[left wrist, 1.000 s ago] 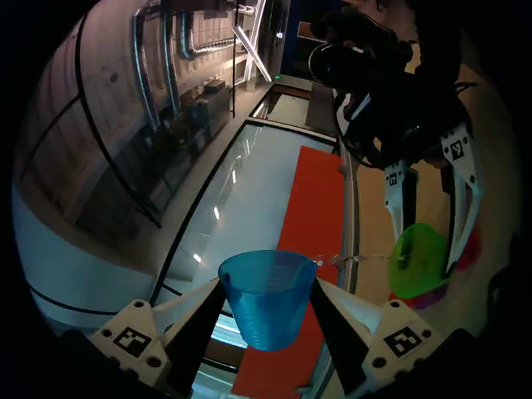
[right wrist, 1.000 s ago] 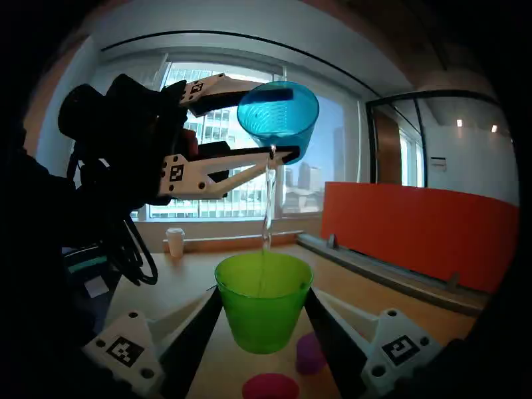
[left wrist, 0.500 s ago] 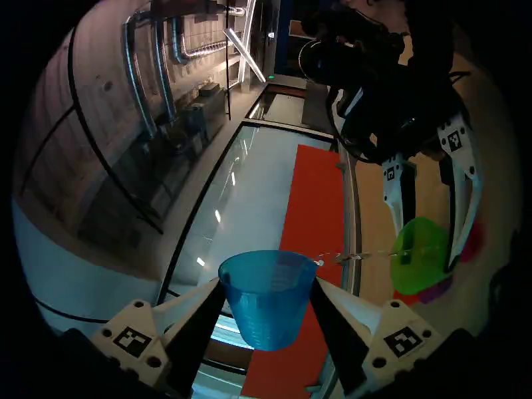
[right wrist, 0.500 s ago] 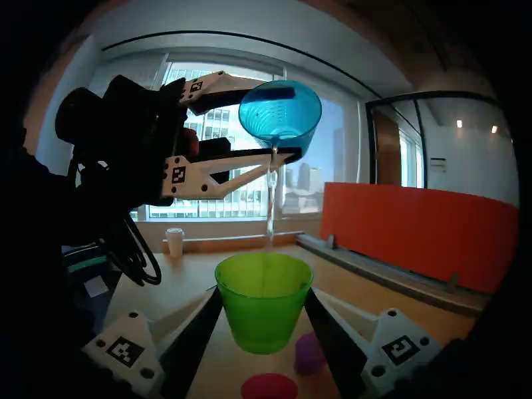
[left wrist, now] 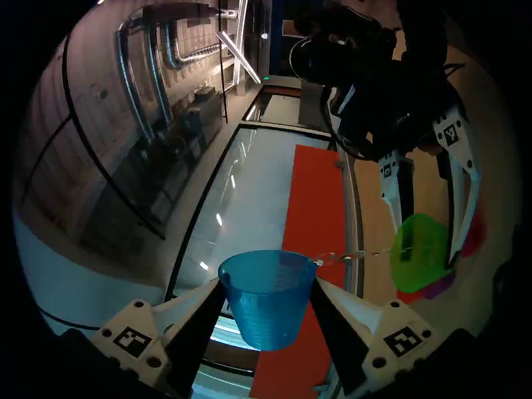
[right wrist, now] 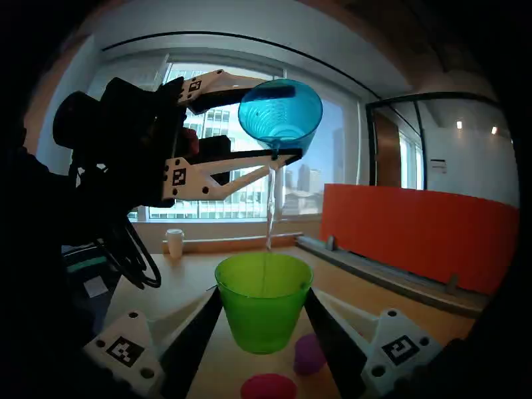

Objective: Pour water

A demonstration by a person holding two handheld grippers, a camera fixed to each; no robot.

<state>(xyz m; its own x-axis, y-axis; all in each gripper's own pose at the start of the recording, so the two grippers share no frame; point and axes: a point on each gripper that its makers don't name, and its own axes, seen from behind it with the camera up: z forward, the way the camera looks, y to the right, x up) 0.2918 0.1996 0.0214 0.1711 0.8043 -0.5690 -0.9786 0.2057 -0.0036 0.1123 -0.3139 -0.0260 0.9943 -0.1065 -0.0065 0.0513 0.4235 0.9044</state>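
My left gripper (left wrist: pixel 266 312) is shut on a blue cup (left wrist: pixel 267 298) that lies tipped on its side. In the right gripper view the same blue cup (right wrist: pixel 280 124) hangs high, and a thin stream of water (right wrist: pixel 270 209) falls from its rim into the green cup (right wrist: pixel 264 308) below. My right gripper (right wrist: pixel 263 319) is shut on that green cup and holds it upright above the table. In the left gripper view the green cup (left wrist: pixel 420 253) sits between the right gripper's white fingers (left wrist: pixel 399 193), with the water stream (left wrist: pixel 352 255) reaching it.
A wooden table (right wrist: pixel 189 279) carries a magenta disc (right wrist: pixel 269 386) and a purple one (right wrist: pixel 310 351) under the green cup. An orange partition (right wrist: pixel 425 229) runs along the right. A small white cup (right wrist: pixel 175 242) stands by the window sill.
The blue cup has tipped a little further and shifted slightly right. The stream keeps running into the green cup, which has stayed in place.
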